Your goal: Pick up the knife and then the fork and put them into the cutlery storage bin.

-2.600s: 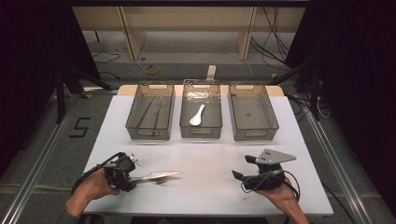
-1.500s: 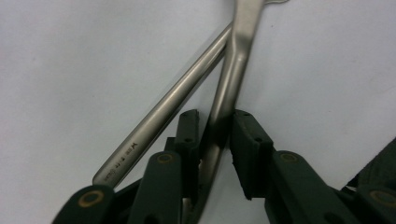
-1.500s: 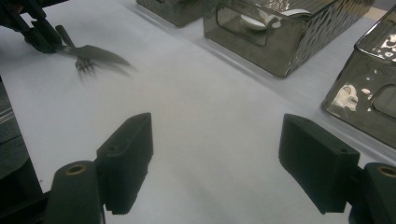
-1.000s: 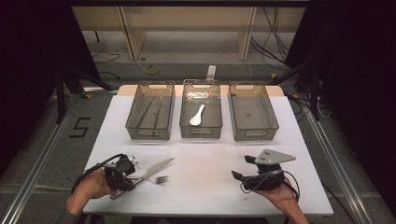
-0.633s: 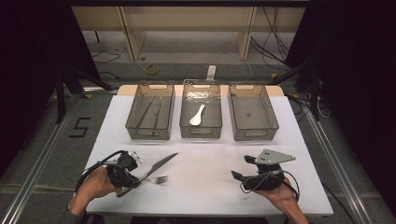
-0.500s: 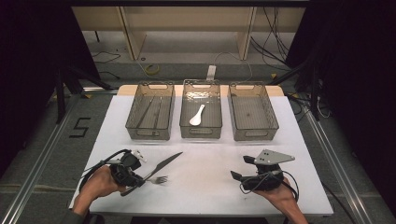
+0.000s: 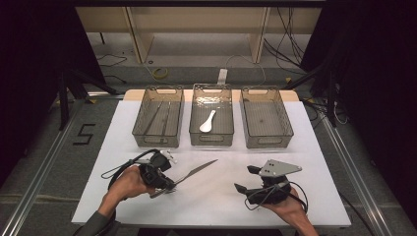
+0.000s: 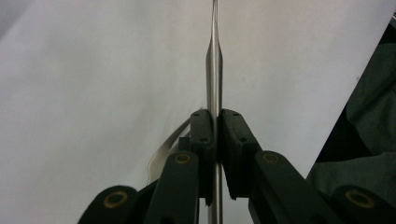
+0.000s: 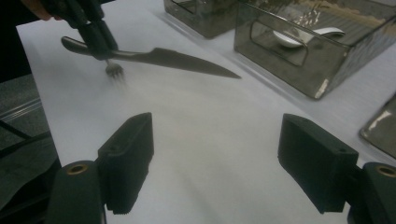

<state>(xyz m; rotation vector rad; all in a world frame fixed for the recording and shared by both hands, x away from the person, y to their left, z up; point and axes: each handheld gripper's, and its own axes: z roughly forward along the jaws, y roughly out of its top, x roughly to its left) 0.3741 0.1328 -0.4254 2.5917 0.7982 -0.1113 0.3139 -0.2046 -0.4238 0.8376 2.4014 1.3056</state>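
Left gripper (image 8: 214,140): jaws pinched tight on the knife (image 8: 214,70) near its handle end, blade running straight ahead above the white table (image 7: 211,201). From the high view the knife (image 7: 194,172) is lifted, tip aimed toward the middle bin (image 7: 212,139). A fork (image 9: 114,70) lies just under the grip. Right gripper (image 9: 224,168): jaws wide apart, nothing between them, low over the near right table. Spoon (image 7: 207,121) in middle bin; left bin (image 7: 158,140) and right bin (image 7: 266,140) flank it.

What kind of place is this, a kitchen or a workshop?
Probably a lab or test room, not a kitchen. A white table stands on a bare floor with loose cables; three clear bins sit in a row, and a person's left claw grips a knife.
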